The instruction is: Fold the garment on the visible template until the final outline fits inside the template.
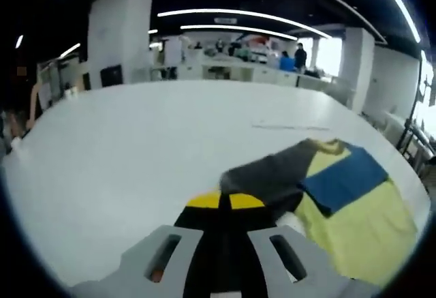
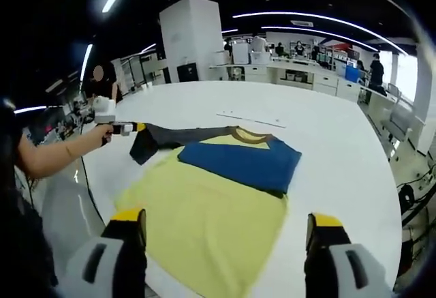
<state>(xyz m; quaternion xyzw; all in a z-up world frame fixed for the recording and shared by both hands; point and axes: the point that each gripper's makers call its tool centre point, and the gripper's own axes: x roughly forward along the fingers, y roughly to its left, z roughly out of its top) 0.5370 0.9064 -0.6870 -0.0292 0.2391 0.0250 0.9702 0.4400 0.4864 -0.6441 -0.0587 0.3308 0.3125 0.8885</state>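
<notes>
A garment lies flat on the white table; it has a yellow body, a blue chest band and a dark grey sleeve. In the left gripper view the same garment lies to the right. My left gripper is shut on the end of the grey sleeve, its yellow tips pressed together. It also shows in the right gripper view as the left gripper, held by a person's hand and pulling the sleeve out sideways. My right gripper is wide open over the yellow hem end.
A thin pale strip lies on the table beyond the collar, and is seen as the same strip in the left gripper view. A person's bare forearm reaches in from the left. Counters, pillars and people stand far behind the table.
</notes>
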